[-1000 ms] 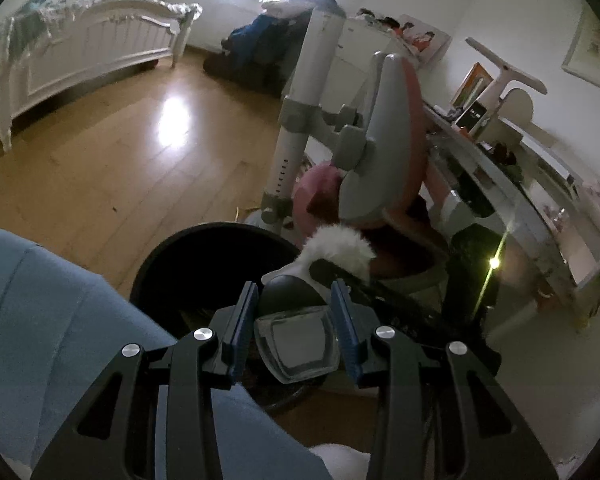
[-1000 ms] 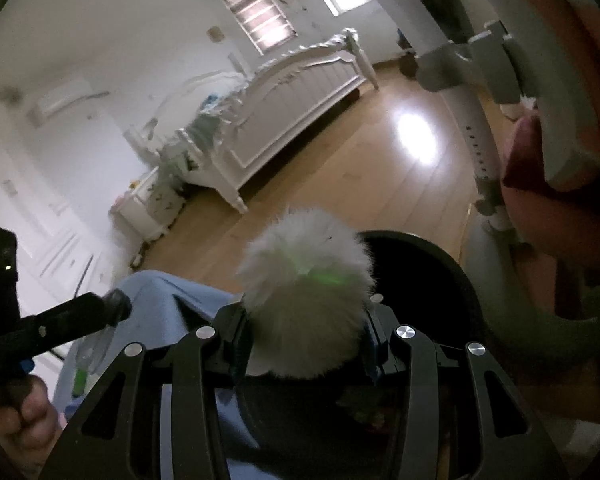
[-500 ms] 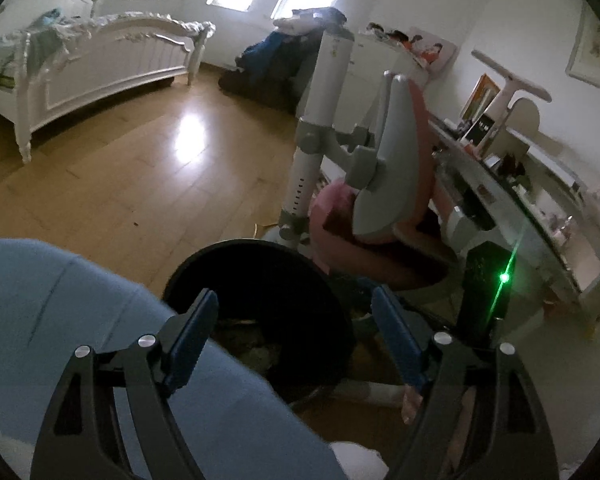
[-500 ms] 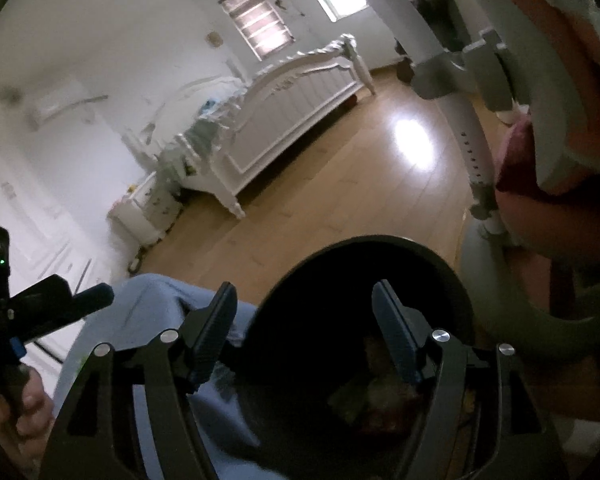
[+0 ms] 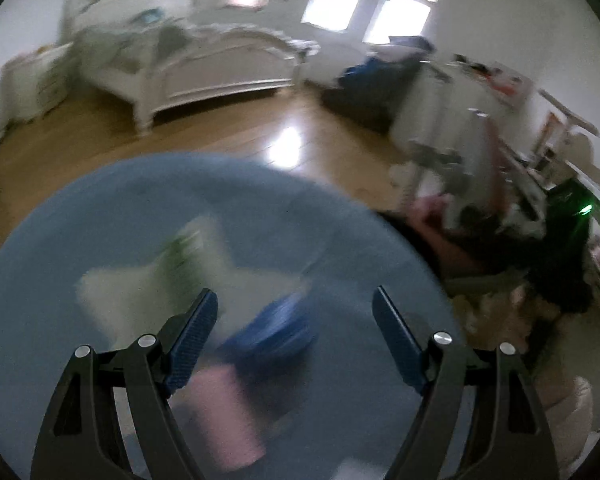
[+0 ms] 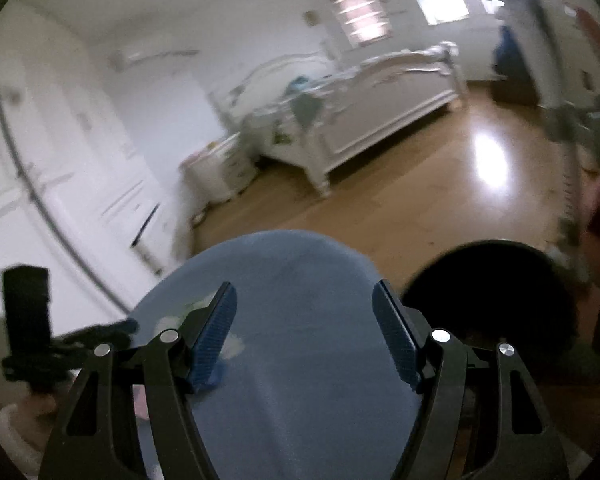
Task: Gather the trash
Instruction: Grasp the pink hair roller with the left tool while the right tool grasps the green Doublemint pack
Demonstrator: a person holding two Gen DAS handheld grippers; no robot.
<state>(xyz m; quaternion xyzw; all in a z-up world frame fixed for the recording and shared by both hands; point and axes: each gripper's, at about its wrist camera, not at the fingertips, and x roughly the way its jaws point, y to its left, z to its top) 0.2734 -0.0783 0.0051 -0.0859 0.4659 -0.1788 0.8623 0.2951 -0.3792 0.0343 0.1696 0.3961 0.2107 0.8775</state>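
My left gripper (image 5: 294, 330) is open and empty above a round blue seat (image 5: 100, 248). On the seat lie blurred items: a white and green piece (image 5: 140, 284), a blue object (image 5: 276, 328) and a pink one (image 5: 228, 412). My right gripper (image 6: 304, 332) is open and empty over the same blue seat (image 6: 300, 400). The black trash bin (image 6: 488, 292) stands on the floor just right of the seat; in the left wrist view only its dark edge (image 5: 404, 232) shows.
A white bed (image 6: 380, 112) stands across the wooden floor (image 6: 440, 184). A pink and grey chair (image 5: 468, 184) and a cluttered desk (image 5: 556, 168) are to the right. White wardrobe doors (image 6: 52, 160) are on the left. The other gripper's handle (image 6: 28, 320) shows at lower left.
Both grippers opened and let their items fall into the black bin, a clear plastic piece from the left and a white fluffy ball from the right. Both then swung left, over the blue seat.
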